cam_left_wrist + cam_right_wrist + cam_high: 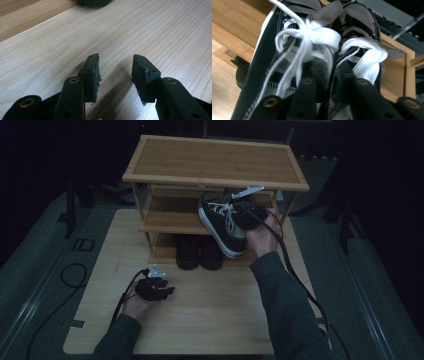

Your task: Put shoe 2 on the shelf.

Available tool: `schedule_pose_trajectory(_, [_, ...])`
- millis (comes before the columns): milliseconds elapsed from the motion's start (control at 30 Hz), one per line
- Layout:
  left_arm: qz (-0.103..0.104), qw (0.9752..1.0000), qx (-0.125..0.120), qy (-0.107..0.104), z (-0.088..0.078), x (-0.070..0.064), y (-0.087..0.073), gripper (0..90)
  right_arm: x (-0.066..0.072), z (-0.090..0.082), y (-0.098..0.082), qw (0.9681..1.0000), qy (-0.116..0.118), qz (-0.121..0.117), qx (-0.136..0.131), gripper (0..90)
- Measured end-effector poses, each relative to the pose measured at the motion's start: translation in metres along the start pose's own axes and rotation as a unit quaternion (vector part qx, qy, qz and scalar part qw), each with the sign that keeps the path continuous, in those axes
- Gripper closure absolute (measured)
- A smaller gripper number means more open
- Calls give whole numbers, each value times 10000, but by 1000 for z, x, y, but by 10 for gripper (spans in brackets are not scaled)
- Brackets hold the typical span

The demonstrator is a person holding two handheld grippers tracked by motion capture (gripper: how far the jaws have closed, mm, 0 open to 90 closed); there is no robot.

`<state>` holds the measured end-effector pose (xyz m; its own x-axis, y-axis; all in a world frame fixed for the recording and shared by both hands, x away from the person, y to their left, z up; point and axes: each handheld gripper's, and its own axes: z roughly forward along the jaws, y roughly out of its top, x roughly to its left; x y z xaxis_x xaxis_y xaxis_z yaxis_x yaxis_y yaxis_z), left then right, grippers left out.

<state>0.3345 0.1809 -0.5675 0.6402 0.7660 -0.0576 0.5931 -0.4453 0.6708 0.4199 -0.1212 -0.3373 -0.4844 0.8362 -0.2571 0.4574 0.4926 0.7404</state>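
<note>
A pair of black canvas sneakers [287,50] with white laces hangs tilted in front of the middle shelf [170,217] of a bamboo shoe rack [215,162]. My right gripper [329,72] is shut on their inner collars, pinching the two shoes together. In the high view the near sneaker [222,227] shows its white sole edge, with the right gripper [247,212] just right of it. My left gripper [167,289] rests low over the table near its front left. Its jaws stand open with bare wood between them [115,65].
A pair of dark shoes [199,252] stands on the rack's bottom level, below the held sneakers. The rack stands at the back of a light wooden table [210,320]. Black cables trail from both grippers. Dark floor surrounds the table.
</note>
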Motion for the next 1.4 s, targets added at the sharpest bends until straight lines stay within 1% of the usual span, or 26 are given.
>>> schedule_pose_trajectory(33, [-1,10000,-2,2,0,0,0,583,-1,-1,1,10000,19,-17,-10,733])
schedule_pose_trajectory(67, [-7,10000,-1,-3,0,0,0,583,-2,-2,1,10000,16,-51,-34,660])
schedule_pose_trajectory(100, [-6,10000,-1,4,0,0,0,582,-4,-3,3,10000,-9,-71,-10,643])
schedule_pose_trajectory(133, [-15,10000,6,-3,0,0,0,583,-6,-5,3,10000,32,-62,21,634])
schedule_pose_trajectory(167, [-8,10000,1,1,0,0,0,583,-7,-6,3,9999,110,-107,19,632])
schedule_pose_trajectory(200, [-8,10000,1,1,0,0,0,582,-7,-6,3,9999,110,-107,19,632])
schedule_pose_trajectory(233, [-17,10000,-1,1,0,0,0,582,-8,-7,2,9998,127,-180,15,624])
schedule_pose_trajectory(267, [-12,10000,-1,4,0,0,0,583,-10,-9,2,9991,201,-383,30,601])
schedule_pose_trajectory(300, [-15,10000,2,3,0,0,0,583,-11,-9,1,9989,236,-403,42,592])
schedule_pose_trajectory(333, [-11,10000,-1,5,0,0,0,582,-12,-10,1,9987,303,-406,47,591])
schedule_pose_trajectory(400, [-19,10000,-7,0,0,0,0,582,-15,-12,1,9980,388,-500,11,583])
schedule_pose_trajectory(467, [-29,10000,-6,-3,0,1,0,582,-17,-15,1,9979,425,-497,-36,584])
schedule_pose_trajectory(500, [-34,10000,-5,-5,0,0,0,581,-18,-17,0,9974,499,-515,-100,588])
schedule_pose_trajectory(533, [-46,10000,-1,-10,0,0,0,579,-19,-19,0,9970,576,-500,-108,590])
schedule_pose_trajectory(633, [-53,10000,-2,-3,0,0,0,577,-22,-24,0,9965,612,-526,-197,594])
schedule_pose_trajectory(700, [-86,10000,-10,3,0,1,0,576,-24,-27,-1,9967,597,-510,-214,595])
schedule_pose_trajectory(767, [-104,9999,-3,18,0,1,0,576,-26,-29,-1,9964,683,-458,-215,606])
schedule_pose_trajectory(800, [-113,9999,-5,22,0,1,0,576,-27,-29,-1,9964,689,-453,-215,605])
schedule_pose_trajectory(867, [-171,9999,-1,22,-1,2,0,578,-29,-29,-2,9960,752,-434,-202,610])
schedule_pose_trajectory(1000, [-206,9997,48,80,-1,2,1,589,-29,-29,-3,9955,809,-469,-162,610])
schedule_pose_trajectory(1067, [-173,9998,99,76,-2,2,2,590,-27,-30,-3,9950,848,-491,-205,610])
schedule_pose_trajectory(1167, [-199,9998,39,35,-5,-1,5,604,-26,-32,-3,9938,936,-535,-263,610])
schedule_pose_trajectory(1200, [-162,9999,6,18,-7,-2,7,605,-26,-32,-3,9936,929,-580,-260,611])
schedule_pose_trajectory(1233, [-162,9999,6,18,-7,-2,7,605,-26,-32,-3,9936,929,-580,-260,611])
schedule_pose_trajectory(1300, [-88,10000,-28,-15,-11,-4,12,611,-27,-33,-4,9937,922,-603,-228,619])
schedule_pose_trajectory(1400, [-60,9999,-86,-81,-16,-5,17,622,-27,-36,-4,9925,1011,-640,-241,630])
